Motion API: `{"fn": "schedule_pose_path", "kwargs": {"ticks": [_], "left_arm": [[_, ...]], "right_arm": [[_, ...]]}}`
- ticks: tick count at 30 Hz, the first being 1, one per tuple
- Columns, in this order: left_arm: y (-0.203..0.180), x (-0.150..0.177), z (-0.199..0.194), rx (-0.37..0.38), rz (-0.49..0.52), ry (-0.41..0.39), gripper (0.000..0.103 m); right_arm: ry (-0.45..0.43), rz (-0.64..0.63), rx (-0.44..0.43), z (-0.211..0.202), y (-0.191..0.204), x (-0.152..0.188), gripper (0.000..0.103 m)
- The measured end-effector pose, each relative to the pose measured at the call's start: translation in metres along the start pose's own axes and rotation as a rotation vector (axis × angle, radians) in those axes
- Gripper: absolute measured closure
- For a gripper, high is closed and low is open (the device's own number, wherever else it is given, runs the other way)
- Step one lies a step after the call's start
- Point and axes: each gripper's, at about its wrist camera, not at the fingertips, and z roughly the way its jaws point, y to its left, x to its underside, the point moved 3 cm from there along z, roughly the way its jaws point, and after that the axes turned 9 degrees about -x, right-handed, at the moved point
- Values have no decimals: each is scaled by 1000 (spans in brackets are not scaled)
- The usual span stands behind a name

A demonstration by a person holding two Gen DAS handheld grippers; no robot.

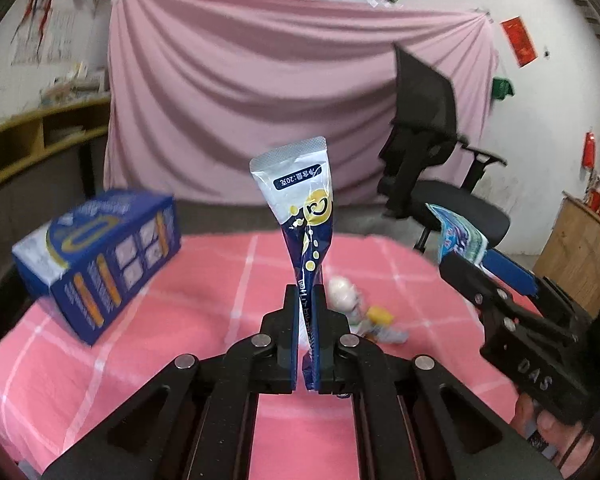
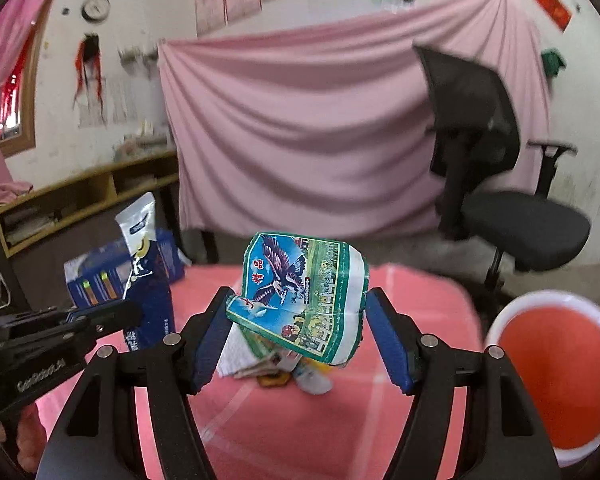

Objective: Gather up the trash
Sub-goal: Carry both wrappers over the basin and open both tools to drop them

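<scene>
A blue and white sachet [image 1: 306,236] is pinched flat in the left gripper [image 1: 308,344] (jaws nearly together). A crumpled green eagle packet [image 2: 300,300] is held between the wide-apart jaws of the right gripper [image 2: 296,340], above the pink tablecloth [image 2: 300,420].

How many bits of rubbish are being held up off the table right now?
2. A blue sachet is pinched in the left gripper; a green wrapper sits between the right gripper's fingers. More litter lies on the tablecloth, some possibly hidden.

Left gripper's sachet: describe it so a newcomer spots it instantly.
Above the pink checked table, the left gripper pinches a slim sachet upright. Silver top, navy body, yellow smiley; the right gripper holds a green-and-blue eagle-print wrapper instead.
</scene>
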Motion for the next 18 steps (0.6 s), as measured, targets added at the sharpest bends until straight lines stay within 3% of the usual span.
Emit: {"fn": "schedule_pose_path", "kwargs": {"ticks": [9,18], "left_arm": [[-66,-24,-20,121,58,-167,100],[-141,-42,-4,253,109,-207,100]], "right_arm": [[-175,-16,169,-52,-38,-18,37],[-234,92,346,-95,-110,-17,37]]}}
